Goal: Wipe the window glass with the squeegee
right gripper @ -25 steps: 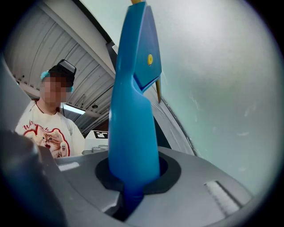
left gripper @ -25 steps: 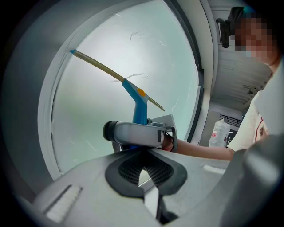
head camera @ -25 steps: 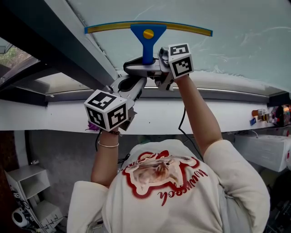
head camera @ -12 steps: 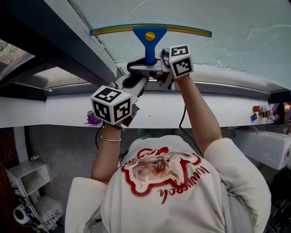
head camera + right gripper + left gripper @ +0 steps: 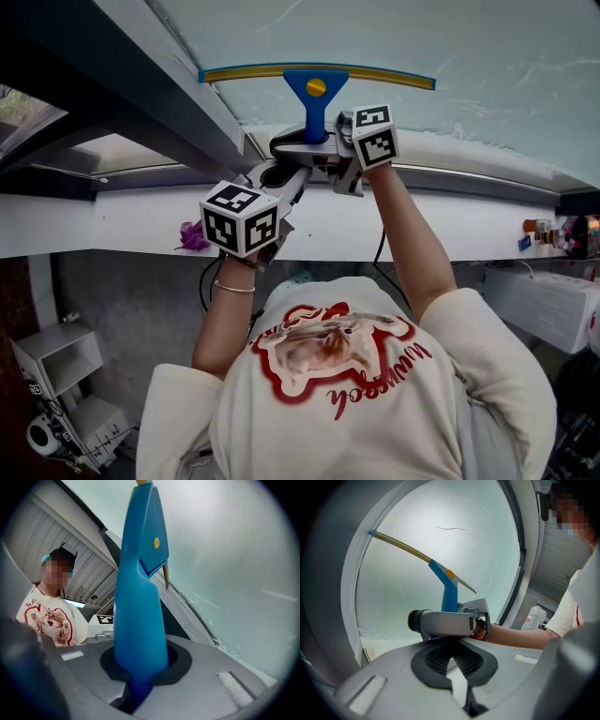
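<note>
Nothing I can really read here. The red script on my shirt (image 5: 373,392) is upside down and too garbled.

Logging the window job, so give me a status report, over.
Right gripper shut on squeegee handle. Left gripper jaws together, empty. Blade against window glass, left end close to the frame. Nothing else in the way.

Squeegee (image 5: 316,86) is lying w/ blade across window glass (image 5: 469,56), its L end sitting next to frame (image 5: 169,84). Handle is running down btwn jaws of right gripper (image 5: 319,139). Left gripper (image 5: 281,178) is hanging just below & L of it, in front of sill (image 5: 450,230).
</note>
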